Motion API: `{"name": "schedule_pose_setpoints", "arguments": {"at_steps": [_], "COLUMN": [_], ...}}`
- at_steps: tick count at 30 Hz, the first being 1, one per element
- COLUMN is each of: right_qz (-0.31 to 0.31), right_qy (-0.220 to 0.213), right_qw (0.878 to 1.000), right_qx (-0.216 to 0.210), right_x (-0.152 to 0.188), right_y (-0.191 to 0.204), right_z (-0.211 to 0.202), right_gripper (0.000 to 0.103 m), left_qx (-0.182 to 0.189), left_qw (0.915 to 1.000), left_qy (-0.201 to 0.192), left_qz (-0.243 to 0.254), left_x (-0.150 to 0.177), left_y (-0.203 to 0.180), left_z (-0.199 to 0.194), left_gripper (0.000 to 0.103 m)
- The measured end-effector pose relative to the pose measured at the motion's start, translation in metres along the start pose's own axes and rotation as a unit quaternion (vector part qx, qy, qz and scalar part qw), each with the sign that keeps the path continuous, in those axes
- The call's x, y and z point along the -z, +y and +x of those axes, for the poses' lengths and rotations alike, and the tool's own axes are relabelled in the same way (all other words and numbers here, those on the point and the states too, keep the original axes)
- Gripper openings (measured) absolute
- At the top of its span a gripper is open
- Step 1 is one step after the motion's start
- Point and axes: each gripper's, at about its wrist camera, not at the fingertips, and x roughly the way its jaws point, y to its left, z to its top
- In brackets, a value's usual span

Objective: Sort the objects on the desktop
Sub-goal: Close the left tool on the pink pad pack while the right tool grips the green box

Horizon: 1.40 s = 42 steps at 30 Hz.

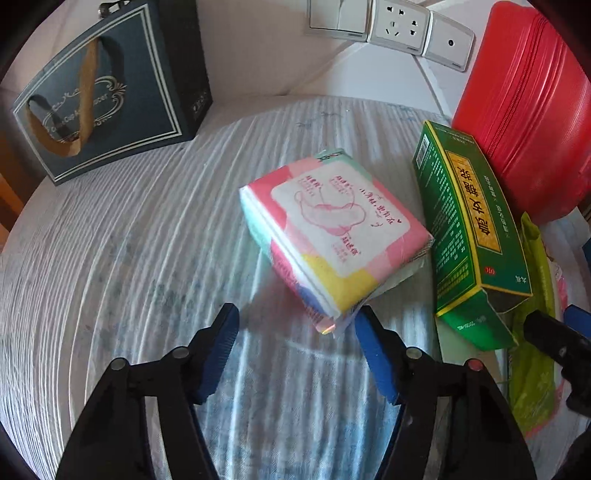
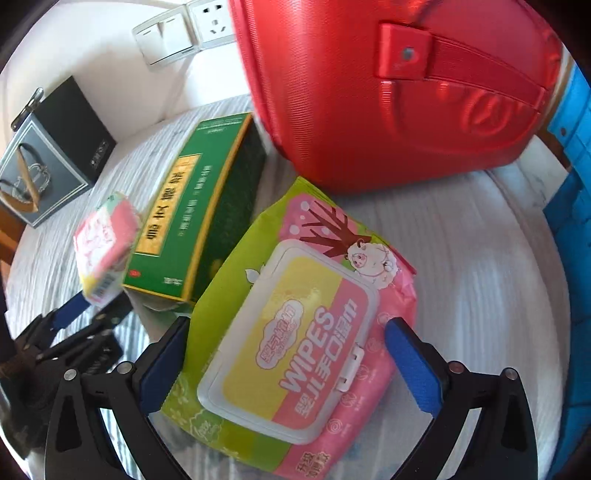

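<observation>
A pink, yellow and white tissue pack (image 1: 332,236) sits tilted on the pale striped tabletop (image 1: 129,258). Its near corner lies against the right pad of my left gripper (image 1: 295,317), while the left pad stands well clear of it, so the jaws are open. In the right wrist view the tissue pack (image 2: 107,243) is blurred, just above the left gripper (image 2: 92,314). My right gripper (image 2: 289,326) has a green and pink wipes pack (image 2: 291,343) between its jaws, with both blue pads against the pack's sides. A green medicine box (image 2: 192,214) lies between the two packs.
A big red zipped case (image 2: 388,92) stands at the back right, close behind the green box (image 1: 465,229). A dark gift bag (image 1: 110,92) stands at the back left by the wall. Wall sockets (image 1: 395,26) are behind. Something blue (image 2: 576,184) lines the right edge.
</observation>
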Motion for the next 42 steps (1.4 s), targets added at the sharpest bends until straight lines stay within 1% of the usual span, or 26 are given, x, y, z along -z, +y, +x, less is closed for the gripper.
{"name": "schedule_pose_setpoints", "arguments": {"at_steps": [3, 5, 7, 8, 10, 11, 13, 15, 16, 17, 18, 19, 20, 21, 22, 23, 24, 26, 27, 28, 29, 30, 34, 35, 38, 42], "right_qz": [-0.005, -0.020, -0.033, -0.038, -0.045, -0.043, -0.029, -0.023, -0.023, -0.021, -0.018, -0.018, -0.020, -0.026, -0.033, -0.039, -0.044, -0.054, -0.057, -0.060, -0.063, -0.067, -0.080, -0.080, -0.097, -0.112], "right_qy": [-0.028, -0.049, -0.056, -0.058, -0.062, -0.063, -0.068, -0.070, -0.069, -0.067, -0.063, -0.057, -0.052, -0.046, -0.043, -0.039, -0.035, -0.026, -0.025, -0.025, -0.027, -0.028, -0.036, -0.041, -0.067, -0.081], "right_qw": [1.000, 0.998, 0.997, 0.996, 0.995, 0.995, 0.996, 0.996, 0.996, 0.996, 0.997, 0.997, 0.997, 0.997, 0.997, 0.996, 0.996, 0.996, 0.996, 0.996, 0.997, 0.997, 0.995, 0.995, 0.991, 0.987], "right_qx": [-0.005, -0.026, -0.045, -0.048, -0.056, -0.056, -0.057, -0.054, -0.052, -0.046, -0.045, -0.051, -0.057, -0.059, -0.063, -0.066, -0.067, -0.068, -0.063, -0.055, -0.044, -0.036, -0.036, -0.044, -0.057, -0.078], "right_x": [-0.003, -0.011, -0.020, -0.024, -0.032, -0.037, -0.048, -0.056, -0.056, -0.058, -0.060, -0.063, -0.066, -0.064, -0.063, -0.062, -0.059, -0.055, -0.054, -0.051, -0.050, -0.049, -0.046, -0.045, -0.037, -0.022], "right_y": [-0.001, 0.009, 0.021, 0.027, 0.036, 0.038, 0.038, 0.037, 0.038, 0.037, 0.036, 0.038, 0.040, 0.040, 0.044, 0.049, 0.054, 0.065, 0.069, 0.072, 0.074, 0.075, 0.079, 0.078, 0.081, 0.085], "right_z": [-0.016, -0.030, -0.036, -0.036, -0.034, -0.033, -0.029, -0.026, -0.026, -0.023, -0.019, -0.013, -0.008, -0.005, 0.000, 0.004, 0.007, 0.017, 0.022, 0.026, 0.030, 0.032, 0.030, 0.025, 0.002, -0.027], "right_gripper": [0.103, 0.103, 0.103, 0.103, 0.103, 0.103, 0.103, 0.103, 0.099, 0.095, 0.094, 0.093, 0.093, 0.093, 0.093, 0.093, 0.093, 0.089, 0.089, 0.085, 0.073, 0.067, 0.055, 0.053, 0.052, 0.052], "left_qx": [0.002, 0.006, 0.009, 0.011, 0.025, 0.025, 0.053, 0.077, 0.077, 0.064, 0.051, 0.025, 0.010, 0.016, 0.002, -0.022, -0.034, -0.027, -0.031, -0.034, -0.035, -0.035, -0.040, -0.040, -0.046, -0.045], "left_qw": [0.9999, 0.9996, 0.9989, 0.9986, 0.9980, 0.9980, 0.9959, 0.9917, 0.9907, 0.9913, 0.9927, 0.9965, 0.9975, 0.9975, 0.9978, 0.9980, 0.9979, 0.9983, 0.9984, 0.9984, 0.9985, 0.9985, 0.9981, 0.9980, 0.9973, 0.9959], "left_qy": [-0.010, -0.027, -0.046, -0.052, -0.053, -0.043, -0.013, 0.026, 0.034, 0.045, 0.051, 0.030, 0.035, 0.025, 0.025, 0.022, 0.017, 0.010, 0.007, 0.003, -0.001, -0.005, -0.020, -0.026, -0.038, -0.056], "left_qz": [-0.002, 0.004, 0.009, 0.005, -0.022, -0.039, -0.072, -0.099, -0.107, -0.106, -0.096, -0.074, -0.060, -0.065, -0.061, -0.056, -0.053, -0.051, -0.048, -0.045, -0.042, -0.041, -0.042, -0.042, -0.043, -0.056], "left_x": [0.000, -0.006, -0.014, -0.020, -0.037, -0.045, -0.063, -0.072, -0.072, -0.072, -0.070, -0.067, -0.062, -0.058, -0.054, -0.050, -0.047, -0.042, -0.040, -0.038, -0.036, -0.033, -0.025, -0.022, -0.013, 0.004], "left_y": [0.004, 0.002, 0.001, 0.003, 0.010, 0.013, 0.015, 0.012, 0.009, 0.005, 0.001, -0.006, -0.007, -0.002, 0.004, 0.009, 0.016, 0.028, 0.031, 0.032, 0.033, 0.034, 0.036, 0.037, 0.036, 0.039], "left_z": [-0.014, -0.028, -0.041, -0.045, -0.044, -0.037, -0.012, 0.014, 0.023, 0.032, 0.038, 0.034, 0.034, 0.030, 0.028, 0.025, 0.024, 0.020, 0.018, 0.015, 0.012, 0.010, -0.006, -0.013, -0.036, -0.076], "left_gripper": [0.065, 0.065, 0.066, 0.070, 0.077, 0.078, 0.078, 0.078, 0.078, 0.079, 0.078, 0.079, 0.078, 0.077, 0.075, 0.074, 0.074, 0.072, 0.071, 0.070, 0.070, 0.069, 0.068, 0.068, 0.068, 0.068]}}
